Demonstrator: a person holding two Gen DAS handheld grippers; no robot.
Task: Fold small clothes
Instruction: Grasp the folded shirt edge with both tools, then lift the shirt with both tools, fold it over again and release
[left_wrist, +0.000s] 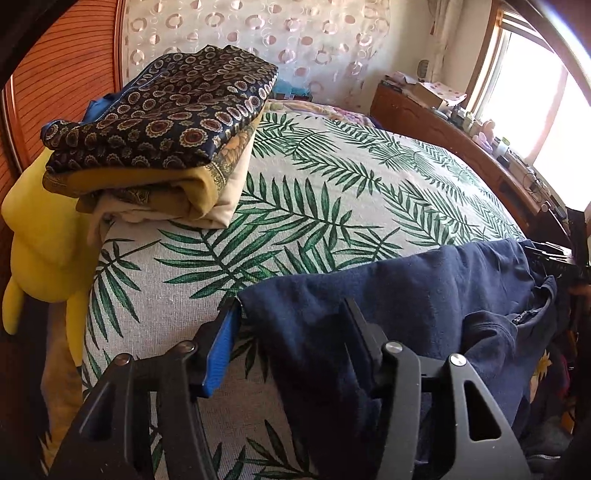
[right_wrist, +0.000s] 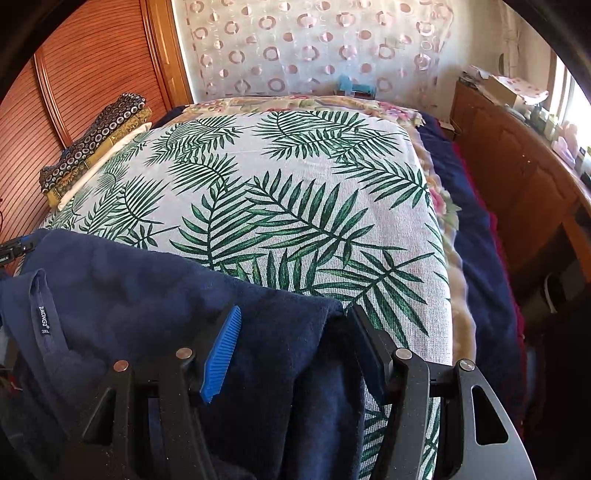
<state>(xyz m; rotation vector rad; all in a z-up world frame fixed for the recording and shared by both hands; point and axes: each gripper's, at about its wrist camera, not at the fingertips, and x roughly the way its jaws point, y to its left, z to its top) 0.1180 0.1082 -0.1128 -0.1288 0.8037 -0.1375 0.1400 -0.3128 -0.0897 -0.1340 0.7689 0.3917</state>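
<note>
Navy garment (left_wrist: 406, 295) draped over near edge of leaf-print bed (left_wrist: 332, 184). Left gripper (left_wrist: 291, 332) and right gripper (right_wrist: 291, 339) part-open, straddling top corners; grip uncertain. Soft, limp, light; pinch corners.

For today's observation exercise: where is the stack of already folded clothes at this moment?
The stack of folded clothes sits at the far left corner of the leaf-print bed cover, beside the wooden slatted door, in both views.

Navy garment on the palm-leaf bed

The right gripper (right_wrist: 291, 328) straddles the navy garment's (right_wrist: 155, 291) edge — fingers (right_wrist: 221, 350) apart, cloth between them; a folded pile (right_wrist: 96, 144) sits far left.
</note>
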